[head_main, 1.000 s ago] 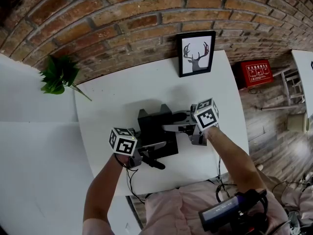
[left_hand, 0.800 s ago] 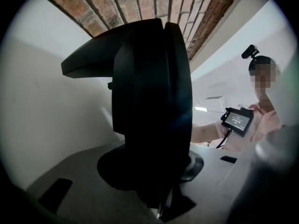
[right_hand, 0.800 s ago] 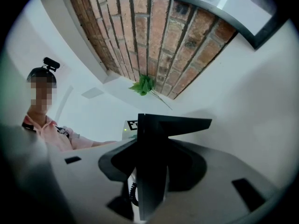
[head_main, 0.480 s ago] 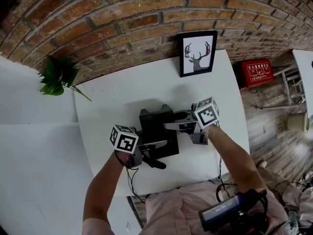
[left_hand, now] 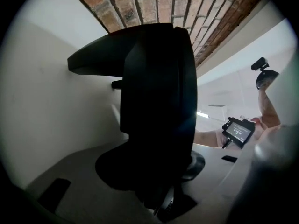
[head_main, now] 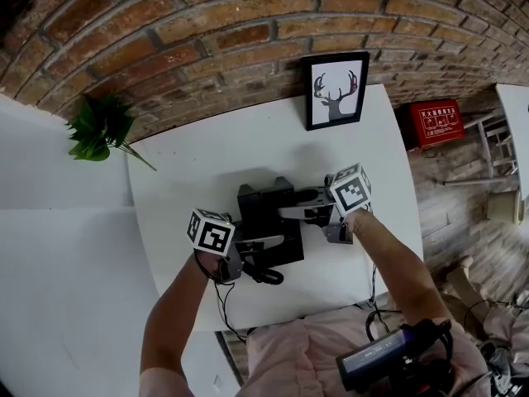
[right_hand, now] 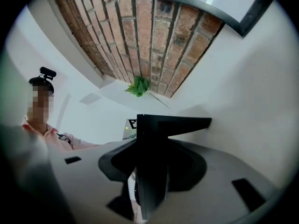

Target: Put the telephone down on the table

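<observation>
Change: against the frames from the last second, telephone and both grippers sit almost where they were. Only difference: your left gripper has rolled a touch, and its jaws have just been opening slightly with the telephone between them.
Meaning: looks like set-down is done and release is starting on the left. My read, not confirmed: no view shows the underside meeting the surface.
Left jaws: narrow-to-medium gap, filled by the black body in the left gripper view. No daylight visible at either pad, so I'd call it a grip that's loosening, not a free jaw.
Right jaws: your right gripper is at a medium gap, closed across an upright black slab of the telephone. Steady, no sign of letting go.
Telephone: mid white tabletop, between your two grippers, well apart from the framed deer print at the back edge.
Loose part: a dark curled piece lies just below the left jaws. Cord or handset end, can't tell which.
Next: you'd want both jaws opened fully, then backed out sideways.
Risk: uneven release could drag or tip the body toward the side that's gripping.
</observation>
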`<state>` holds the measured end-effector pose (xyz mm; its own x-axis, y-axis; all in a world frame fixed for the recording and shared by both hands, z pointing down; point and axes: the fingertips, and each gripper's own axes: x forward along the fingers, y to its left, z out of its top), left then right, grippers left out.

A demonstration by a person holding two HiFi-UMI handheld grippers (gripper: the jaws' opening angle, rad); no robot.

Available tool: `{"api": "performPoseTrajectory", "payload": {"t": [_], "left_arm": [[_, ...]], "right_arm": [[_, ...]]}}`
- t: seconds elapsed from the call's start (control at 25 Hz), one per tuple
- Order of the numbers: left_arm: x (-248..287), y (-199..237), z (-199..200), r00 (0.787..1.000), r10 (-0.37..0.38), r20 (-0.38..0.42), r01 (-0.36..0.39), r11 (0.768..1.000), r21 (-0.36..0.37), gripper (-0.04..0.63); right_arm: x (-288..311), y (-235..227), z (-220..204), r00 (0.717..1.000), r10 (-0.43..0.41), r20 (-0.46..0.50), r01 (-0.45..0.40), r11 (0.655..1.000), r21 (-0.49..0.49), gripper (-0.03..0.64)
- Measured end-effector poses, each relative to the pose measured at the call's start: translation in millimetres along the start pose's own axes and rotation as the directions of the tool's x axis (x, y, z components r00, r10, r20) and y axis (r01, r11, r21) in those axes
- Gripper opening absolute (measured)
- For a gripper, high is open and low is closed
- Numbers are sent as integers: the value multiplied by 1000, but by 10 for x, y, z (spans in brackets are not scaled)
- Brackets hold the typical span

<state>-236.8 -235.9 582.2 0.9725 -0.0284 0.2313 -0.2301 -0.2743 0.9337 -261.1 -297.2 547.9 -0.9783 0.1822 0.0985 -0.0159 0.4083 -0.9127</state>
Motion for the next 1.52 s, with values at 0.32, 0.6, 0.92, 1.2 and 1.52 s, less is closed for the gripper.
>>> {"api": "performPoseTrajectory", "payload": {"t": [0.32,0.6,0.92,1.2,1.52], "left_arm": [[-92,-37,70,996,61,69,-63,998,20,443],[-339,34,81,977,180,116,-185,982,33,469],[-646,41,49,955,239,174,-250,967,42,469],[-690,-13,-14,952,227,205,-239,970,36,469],[-746,-56,-47,947,223,232,-236,971,32,469]], "right_arm": [[62,-7,-35,999,39,13,-39,999,13,167],[111,-22,-72,999,34,-17,-34,999,6,166],[125,-18,-69,997,17,-81,-16,1000,7,166],[132,-8,-96,984,59,-168,-61,998,-5,164],[159,26,-112,965,107,-238,-111,994,-3,164]]}}
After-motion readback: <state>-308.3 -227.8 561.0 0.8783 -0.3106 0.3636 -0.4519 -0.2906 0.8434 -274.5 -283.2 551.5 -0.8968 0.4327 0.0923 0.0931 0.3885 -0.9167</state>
